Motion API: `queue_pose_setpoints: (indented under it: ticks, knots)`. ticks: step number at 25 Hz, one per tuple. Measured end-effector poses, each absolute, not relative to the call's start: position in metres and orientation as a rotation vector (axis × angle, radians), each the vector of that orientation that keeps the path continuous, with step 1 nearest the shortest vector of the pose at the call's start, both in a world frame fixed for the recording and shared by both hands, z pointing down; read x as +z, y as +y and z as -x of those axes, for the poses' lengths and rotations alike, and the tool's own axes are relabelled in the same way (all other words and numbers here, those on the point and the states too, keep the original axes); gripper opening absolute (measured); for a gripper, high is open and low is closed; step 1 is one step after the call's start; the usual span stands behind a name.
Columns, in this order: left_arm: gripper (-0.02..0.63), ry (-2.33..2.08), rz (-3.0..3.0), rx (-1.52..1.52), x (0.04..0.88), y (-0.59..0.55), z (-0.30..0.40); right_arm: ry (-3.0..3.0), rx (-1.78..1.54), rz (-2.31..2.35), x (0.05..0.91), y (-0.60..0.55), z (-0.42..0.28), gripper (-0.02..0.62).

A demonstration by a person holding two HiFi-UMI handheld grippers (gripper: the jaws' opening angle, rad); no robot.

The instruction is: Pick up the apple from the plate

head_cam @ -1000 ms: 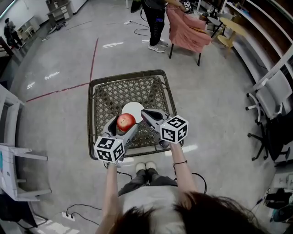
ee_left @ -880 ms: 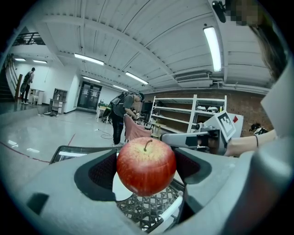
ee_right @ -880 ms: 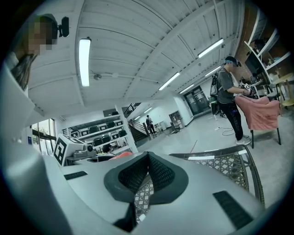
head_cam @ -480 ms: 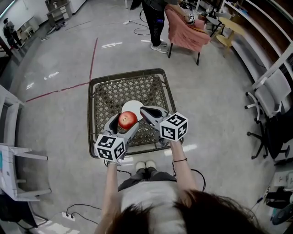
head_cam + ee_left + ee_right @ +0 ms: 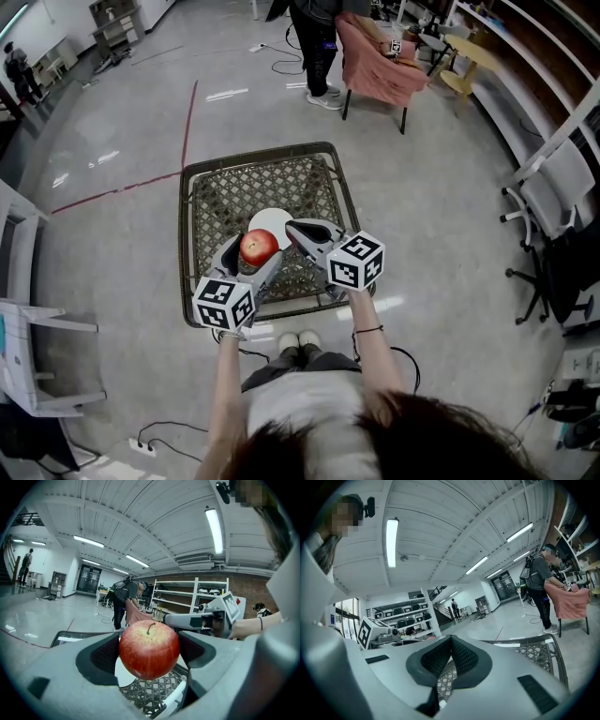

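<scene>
Seen from your head camera, you stand at the near edge of a square wire-mesh basket (image 5: 185, 234) on a grey polished floor. Your left gripper (image 5: 251, 261) is clamped on a red apple (image 5: 149, 649). The dark pads press against both of its sides and its stem points up. The apple sits over the near part of the basket, just beside and overlapping the near-left edge of a white plate (image 5: 274, 222) that lies on the mesh. It seems to be lifted clear of the plate, though the steep downward angle makes the gap hard to judge. In the left gripper view, the plate and lattice show behind and below the fruit.

Your right gripper (image 5: 292, 227) reaches in from the right, with its tips over the plate close to the apple. Its jaws are pressed together with nothing between them.

Each gripper carries a marker cube, the left cube (image 5: 224, 305) and the right cube (image 5: 356, 262), both near the basket's front rim.

Beyond the basket, a person (image 5: 314, 37) stands beside a chair draped in pink cloth (image 5: 384, 66).
</scene>
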State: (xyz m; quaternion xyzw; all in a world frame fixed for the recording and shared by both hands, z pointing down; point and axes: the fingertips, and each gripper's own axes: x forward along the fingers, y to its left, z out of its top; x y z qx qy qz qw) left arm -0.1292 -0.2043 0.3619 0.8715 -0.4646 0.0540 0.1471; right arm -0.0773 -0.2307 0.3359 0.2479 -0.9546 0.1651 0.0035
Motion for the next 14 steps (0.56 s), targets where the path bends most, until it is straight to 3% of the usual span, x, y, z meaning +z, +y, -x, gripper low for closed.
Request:
queue_pose_setpoints:
  ticks: [14]
  knots:
    - [0.393,-1.335,-2.506,0.144,0.3661,-0.2092,0.1266,-2.987,0.505,-0.77,0.3393,-0.234,0.0726,0.009]
